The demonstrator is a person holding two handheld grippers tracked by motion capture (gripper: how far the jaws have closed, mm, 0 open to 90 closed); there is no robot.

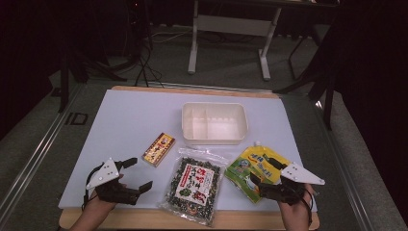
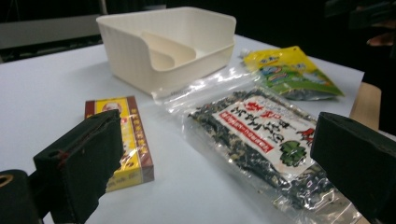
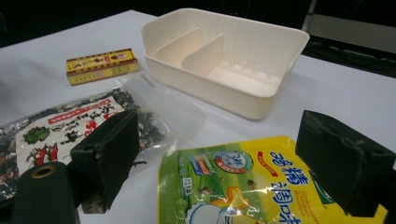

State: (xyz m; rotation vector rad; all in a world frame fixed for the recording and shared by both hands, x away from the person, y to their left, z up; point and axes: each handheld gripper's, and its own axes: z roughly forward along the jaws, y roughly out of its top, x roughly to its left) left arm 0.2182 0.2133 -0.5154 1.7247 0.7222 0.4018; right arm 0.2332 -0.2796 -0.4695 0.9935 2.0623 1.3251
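Progress: nothing packed, it seems; the cream plastic divided bin (image 1: 214,123) is empty.
Left out: red-and-yellow cardboard box (image 1: 159,148), clear seaweed packet (image 1: 192,184), yellow-green spouted pouch (image 1: 255,169), all on the white table (image 1: 125,120).
Left gripper (image 1: 135,174): jaws wide apart, empty.
Right gripper (image 1: 263,176): jaws apart over the pouch, gripping nothing.

counter (image 1: 125,115): white | cream divided bin (image 1: 214,123): far centre | red-yellow box (image 1: 159,148) | seaweed packet (image 1: 193,184) | yellow-green pouch (image 1: 251,168): near right
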